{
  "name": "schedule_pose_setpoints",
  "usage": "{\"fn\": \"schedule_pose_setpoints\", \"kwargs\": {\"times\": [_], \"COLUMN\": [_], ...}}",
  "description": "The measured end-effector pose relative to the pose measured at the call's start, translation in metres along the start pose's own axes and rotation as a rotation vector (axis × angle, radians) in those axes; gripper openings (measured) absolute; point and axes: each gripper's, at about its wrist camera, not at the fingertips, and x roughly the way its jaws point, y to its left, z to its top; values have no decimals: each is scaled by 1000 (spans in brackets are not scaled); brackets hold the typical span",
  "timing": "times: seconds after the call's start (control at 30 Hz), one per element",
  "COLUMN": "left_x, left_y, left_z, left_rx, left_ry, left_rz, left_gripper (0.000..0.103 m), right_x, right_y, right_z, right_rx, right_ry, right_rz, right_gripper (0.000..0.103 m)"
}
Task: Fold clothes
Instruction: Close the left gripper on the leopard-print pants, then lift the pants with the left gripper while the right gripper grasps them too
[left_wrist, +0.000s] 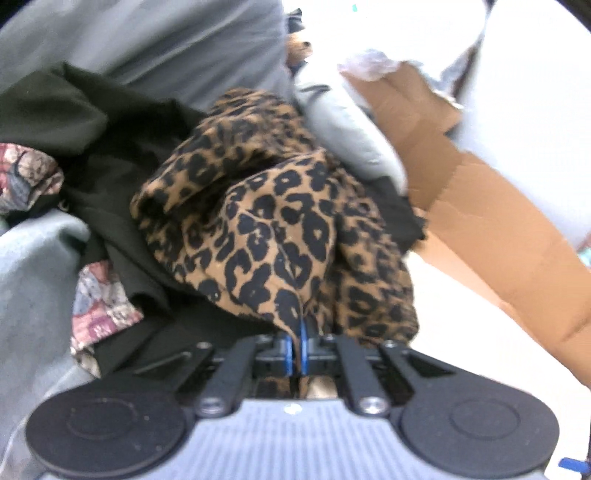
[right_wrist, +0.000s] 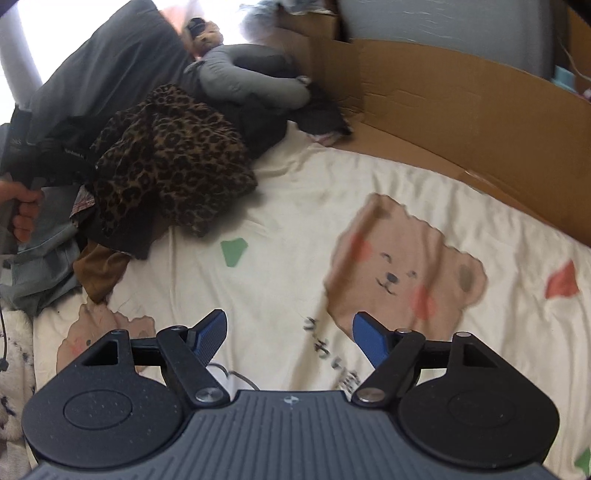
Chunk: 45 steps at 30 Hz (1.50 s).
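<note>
A leopard-print garment (left_wrist: 273, 221) lies bunched on top of a pile of clothes. My left gripper (left_wrist: 297, 341) is shut on a fold of it, the blue pads pinching the cloth. In the right wrist view the same leopard-print garment (right_wrist: 173, 158) sits on the pile at the left, with a hand (right_wrist: 22, 210) holding the left gripper's handle beside it. My right gripper (right_wrist: 290, 341) hangs open over the cream bear-print sheet (right_wrist: 295, 206), nothing between its fingers (right_wrist: 212, 332).
Around the leopard cloth lie a dark green garment (left_wrist: 74, 110), grey clothes (left_wrist: 147, 44) and a patterned piece (left_wrist: 103, 306). A cardboard box wall (right_wrist: 461, 110) runs along the far right of the bed. A grey puffy jacket (right_wrist: 251, 74) lies at the back.
</note>
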Motion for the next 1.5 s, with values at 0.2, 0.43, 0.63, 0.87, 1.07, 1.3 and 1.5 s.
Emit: {"fn": "schedule_pose_setpoints", "kwargs": {"times": [0.2, 0.43, 0.63, 0.87, 1.07, 1.3, 1.5], "left_x": [-13, -20, -20, -26, -41, -45, -42], "left_y": [-32, -72, -92, -106, -117, -114, -77], "left_z": [-14, -52, -88, -105, -114, -113, -104], "left_rx": [26, 111, 143, 151, 131, 143, 94], "left_ry": [51, 157, 263, 330, 378, 404, 289], "left_rz": [-128, -248, -316, -426, -530, -531, -347], "left_gripper": [4, 4, 4, 4, 4, 45, 76], "right_x": [8, 13, 17, 26, 33, 33, 30], "right_y": [15, 27, 47, 73, 82, 63, 32], "right_z": [12, 14, 6, -10, -19, -30, -46], "right_rx": [-30, -34, -75, -151, -157, -56, 50], "right_ry": [-25, -12, -5, 24, 40, 60, 98], "right_rz": [50, 78, 120, 166, 192, 172, 121], "right_gripper": [72, 41, 58, 66, 59, 3, 2]}}
